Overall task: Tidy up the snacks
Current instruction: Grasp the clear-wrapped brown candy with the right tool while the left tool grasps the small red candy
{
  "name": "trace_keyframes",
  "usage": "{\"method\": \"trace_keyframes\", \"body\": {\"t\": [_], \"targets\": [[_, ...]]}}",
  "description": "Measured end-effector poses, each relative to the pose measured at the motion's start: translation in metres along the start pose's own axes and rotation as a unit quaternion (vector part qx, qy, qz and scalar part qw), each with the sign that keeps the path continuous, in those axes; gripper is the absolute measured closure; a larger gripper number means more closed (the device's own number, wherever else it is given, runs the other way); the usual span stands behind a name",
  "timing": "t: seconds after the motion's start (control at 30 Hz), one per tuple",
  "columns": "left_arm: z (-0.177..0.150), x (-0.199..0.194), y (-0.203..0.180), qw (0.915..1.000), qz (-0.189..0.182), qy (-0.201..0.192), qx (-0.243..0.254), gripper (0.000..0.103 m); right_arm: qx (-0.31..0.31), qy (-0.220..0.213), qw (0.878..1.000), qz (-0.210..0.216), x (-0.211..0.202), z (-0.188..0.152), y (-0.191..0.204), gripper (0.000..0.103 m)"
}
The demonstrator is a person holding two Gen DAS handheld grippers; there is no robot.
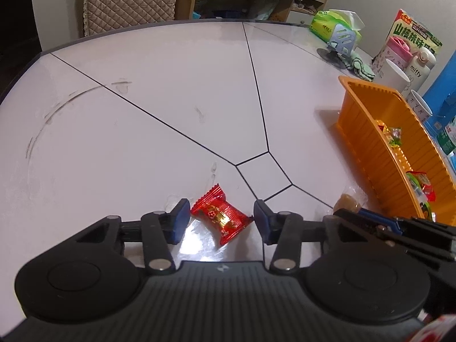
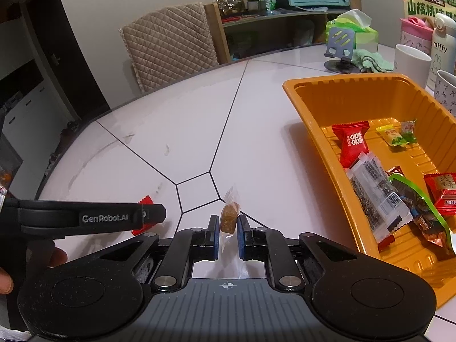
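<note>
A red wrapped candy (image 1: 221, 215) lies on the white table between the fingers of my left gripper (image 1: 222, 213), which is open around it; the left pad touches or nearly touches it. In the right wrist view the left gripper's side hides most of this candy (image 2: 145, 200). My right gripper (image 2: 228, 222) is shut on a brown candy in clear wrap (image 2: 228, 218), just left of the orange tray (image 2: 310, 85). The brown candy also shows in the left wrist view (image 1: 346, 203). The tray (image 1: 359, 131) holds several wrapped snacks (image 2: 370, 188).
Behind the tray stand a white mug (image 2: 411, 65), a miffy bottle (image 2: 443, 48), a pink bottle (image 2: 414, 32), a snack box (image 2: 427, 2), a phone stand (image 2: 340, 45), a green cloth (image 2: 370, 61) and tissues (image 2: 353, 25). A padded chair (image 2: 168, 45) stands at the far edge.
</note>
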State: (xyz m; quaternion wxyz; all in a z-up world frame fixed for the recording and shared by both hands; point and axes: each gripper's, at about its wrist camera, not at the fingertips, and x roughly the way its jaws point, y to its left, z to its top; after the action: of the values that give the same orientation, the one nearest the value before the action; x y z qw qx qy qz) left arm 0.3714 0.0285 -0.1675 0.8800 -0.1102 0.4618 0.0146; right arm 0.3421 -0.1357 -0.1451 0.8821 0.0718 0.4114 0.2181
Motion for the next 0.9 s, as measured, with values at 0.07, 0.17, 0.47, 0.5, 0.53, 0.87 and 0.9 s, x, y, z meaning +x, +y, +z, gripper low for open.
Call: {"method": "trace_keyframes", "body": {"t": [0.07,0.17,0.47,0.5,0.53,0.87,0.9], "targets": [[-0.002,-0.002,0.003,1.0000,-0.002,0.000,0.004,0.059,0.002,0.001,1.000,0.002,0.000,0.000,-0.001,0.090],[-0.004,-0.006,0.004,0.9999,-0.004,-0.001,0.015,0.074,0.004,0.003,1.000,0.004,0.000,-0.001,-0.001,0.090],[-0.005,-0.003,0.003,0.9994,-0.007,0.025,0.023,0.065,0.008,0.007,1.000,0.007,-0.003,-0.005,0.002,0.090],[-0.007,-0.003,0.001,0.9993,-0.004,0.022,0.029,0.065,0.008,0.006,1.000,0.007,-0.004,-0.005,0.002,0.090],[-0.008,-0.003,-0.001,0.9991,0.000,0.021,0.037,0.065,0.008,0.006,1.000,0.007,-0.004,-0.005,0.002,0.090],[-0.011,-0.005,-0.006,0.9981,-0.001,0.020,0.059,0.075,0.009,0.003,1.000,0.006,-0.010,-0.006,0.004,0.090],[-0.012,-0.006,-0.006,0.9980,-0.001,0.018,0.061,0.075,0.009,0.003,1.000,0.006,-0.010,-0.006,0.004,0.090]]}}
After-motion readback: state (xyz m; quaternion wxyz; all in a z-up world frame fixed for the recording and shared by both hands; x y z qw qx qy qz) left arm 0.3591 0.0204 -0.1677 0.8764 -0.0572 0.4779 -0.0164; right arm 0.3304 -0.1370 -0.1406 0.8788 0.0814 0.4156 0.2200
